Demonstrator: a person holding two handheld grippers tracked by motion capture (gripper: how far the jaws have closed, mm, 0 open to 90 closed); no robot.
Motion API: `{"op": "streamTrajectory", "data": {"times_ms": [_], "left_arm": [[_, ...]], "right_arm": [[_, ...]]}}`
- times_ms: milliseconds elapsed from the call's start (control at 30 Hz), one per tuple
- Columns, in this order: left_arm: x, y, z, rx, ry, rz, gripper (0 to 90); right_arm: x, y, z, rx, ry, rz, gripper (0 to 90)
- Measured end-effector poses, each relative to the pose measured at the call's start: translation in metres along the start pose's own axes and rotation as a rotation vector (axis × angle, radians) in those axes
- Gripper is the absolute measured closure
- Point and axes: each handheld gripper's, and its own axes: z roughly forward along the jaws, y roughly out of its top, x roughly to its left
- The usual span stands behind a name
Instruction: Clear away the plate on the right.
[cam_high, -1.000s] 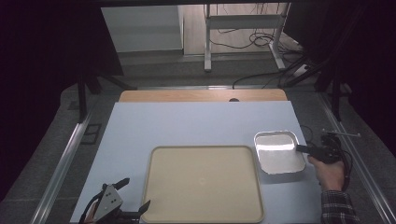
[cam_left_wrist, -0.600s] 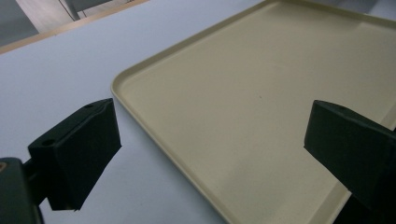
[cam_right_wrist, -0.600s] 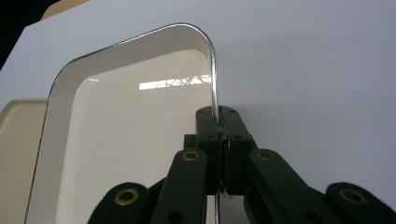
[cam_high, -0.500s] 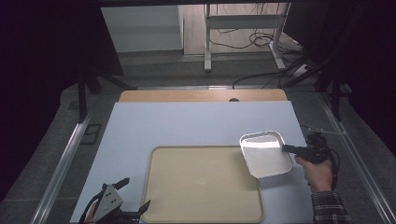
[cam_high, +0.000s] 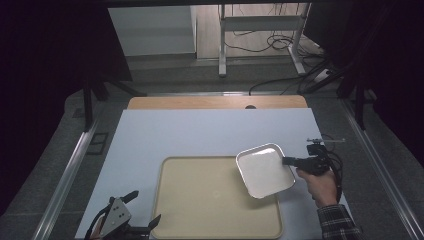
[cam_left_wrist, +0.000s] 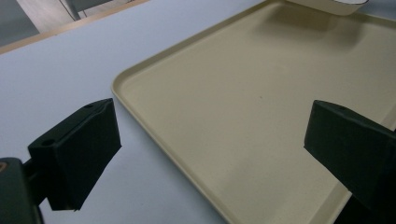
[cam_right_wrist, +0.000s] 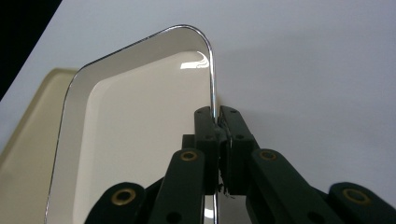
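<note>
Right gripper (cam_high: 286, 161) is clamped on the rim of the white metal pan (cam_high: 265, 170), tilted over the beige tray's (cam_high: 200, 210) 2 o'clock corner. Left gripper (cam_high: 144, 214), jaws wide apart, sits at the tray's 8 o'clock corner on the blue table (cam_high: 200, 132).

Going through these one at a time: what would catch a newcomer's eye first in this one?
The white metal dish, pinched by its rim in the right gripper, hangs tilted over the right far corner of the beige tray. The tray lies bare on the pale blue table. At the near left corner, the left gripper waits with its jaws wide apart beside the tray's edge.
</note>
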Motion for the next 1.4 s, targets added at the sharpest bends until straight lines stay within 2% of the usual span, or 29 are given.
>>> {"op": "streamTrajectory", "data": {"times_ms": [433, 1100, 1233, 1400], "left_arm": [[0.0, 0.0, 0.0, 0.002, 0.0, 0.0, 3.6], [-0.001, 0.0, 0.0, 0.005, 0.002, 0.007, 3.6], [-0.001, 0.0, 0.0, 0.004, 0.002, 0.007, 3.6], [-0.001, 0.0, 0.0, 0.004, 0.001, 0.009, 3.6]], "right_arm": [[0.03, -0.002, 0.03, 0.039, 0.054, -0.014, 87.8], [0.073, -0.009, 0.077, 0.098, 0.05, -0.053, 87.7], [0.078, -0.01, 0.085, 0.112, 0.043, -0.06, 87.6], [0.077, -0.013, 0.094, 0.132, 0.002, -0.079, 87.4]]}}
